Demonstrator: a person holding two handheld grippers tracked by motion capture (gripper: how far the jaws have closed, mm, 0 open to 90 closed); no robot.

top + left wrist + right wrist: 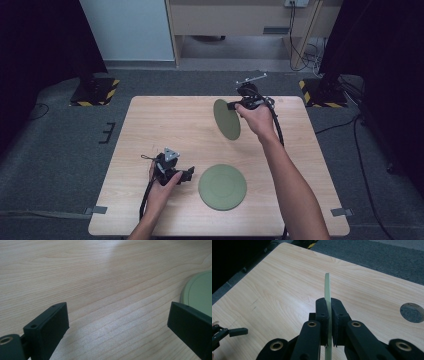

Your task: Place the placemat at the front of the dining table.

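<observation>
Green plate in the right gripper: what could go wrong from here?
1. The right gripper pinches the held plate only at its rim, with the plate on edge above the table; it could pivot or slip out.
2. If it is meant to go onto the flat plate, landing edge-first could chip or knock that plate.
3. The left gripper rests open right beside the flat plate, so the incoming plate might clip it.

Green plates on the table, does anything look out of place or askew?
One does: the held plate stands on edge above the table, clamped at its rim in the right claw. The other plate lies flat near the open left claw. No damage shows.
</observation>
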